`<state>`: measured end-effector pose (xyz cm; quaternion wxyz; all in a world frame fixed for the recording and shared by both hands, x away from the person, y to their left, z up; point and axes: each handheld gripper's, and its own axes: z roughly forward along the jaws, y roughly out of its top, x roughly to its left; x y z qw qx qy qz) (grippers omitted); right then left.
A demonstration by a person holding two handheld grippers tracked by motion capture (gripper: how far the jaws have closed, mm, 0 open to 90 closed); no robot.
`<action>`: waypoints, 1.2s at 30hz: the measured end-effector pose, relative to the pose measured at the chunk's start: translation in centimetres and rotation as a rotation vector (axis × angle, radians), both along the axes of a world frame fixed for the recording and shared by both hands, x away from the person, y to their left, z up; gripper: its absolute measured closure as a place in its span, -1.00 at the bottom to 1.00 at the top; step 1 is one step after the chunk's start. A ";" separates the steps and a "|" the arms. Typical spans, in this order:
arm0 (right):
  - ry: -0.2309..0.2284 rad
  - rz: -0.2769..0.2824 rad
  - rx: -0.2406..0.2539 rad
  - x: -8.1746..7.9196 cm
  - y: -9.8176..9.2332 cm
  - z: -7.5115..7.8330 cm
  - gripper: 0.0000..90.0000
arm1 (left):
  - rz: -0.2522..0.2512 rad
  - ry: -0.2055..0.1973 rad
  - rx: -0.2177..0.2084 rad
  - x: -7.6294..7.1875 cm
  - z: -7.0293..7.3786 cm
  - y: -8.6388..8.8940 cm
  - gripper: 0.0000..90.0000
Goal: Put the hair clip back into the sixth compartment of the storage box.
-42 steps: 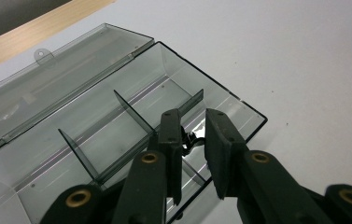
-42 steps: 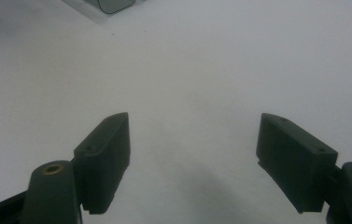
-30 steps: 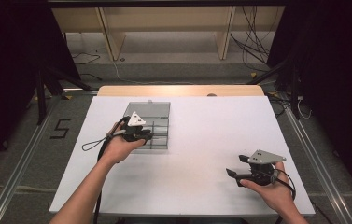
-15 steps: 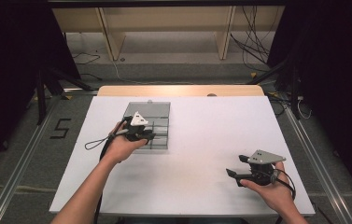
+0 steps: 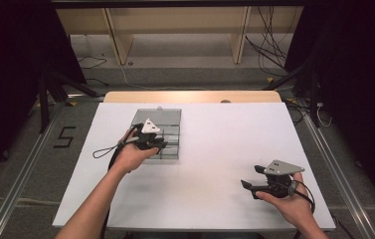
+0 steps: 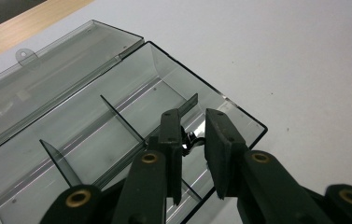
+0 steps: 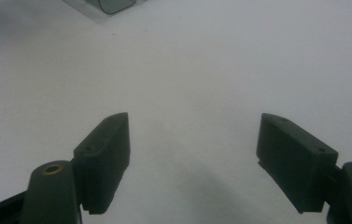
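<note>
A smoky clear plastic compartment box (image 5: 167, 130) lies open on the white table (image 5: 210, 149), left of the middle and toward the far side, its hinged lid (image 6: 47, 74) folded flat back toward the wooden strip (image 5: 192, 96) along the table's far edge. Thin dividers (image 6: 120, 122) split the tray into cells. In the left gripper view a small shiny metal piece (image 6: 191, 141), too small to name, sits at the near end cell of the box, right between the jaws. The left gripper (image 6: 193, 140) hangs over that end of the box with its jaws drawn close, a narrow gap left between them; the metal piece lies in that gap, but I cannot tell whether the pads actually grip it or merely flank it. From above, the left hand (image 5: 131, 155) holds this gripper at the near edge of the box, a cable looping off to the left over the table. The right gripper (image 5: 251, 189) is well apart from the box, near the table's front right corner, held low in the right hand (image 5: 289, 206) and pointing left. Its jaws stand spread wide over bare white tabletop, with nothing between them; one corner of the box shows at the top of its view.
</note>
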<state>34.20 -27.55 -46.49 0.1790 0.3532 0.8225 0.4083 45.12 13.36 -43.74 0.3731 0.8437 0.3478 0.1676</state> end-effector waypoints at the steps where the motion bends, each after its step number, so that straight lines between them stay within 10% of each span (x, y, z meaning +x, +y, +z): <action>1: 0.000 0.000 0.000 0.0 0.0 0.0 -0.41 | 0.000 0.000 -0.002 0.0 0.0 -0.1 0.69; 36: 0.005 0.001 -0.001 0.0 0.0 0.0 -0.41 | -0.012 0.028 0.032 0.8 -0.9 -1.1 0.69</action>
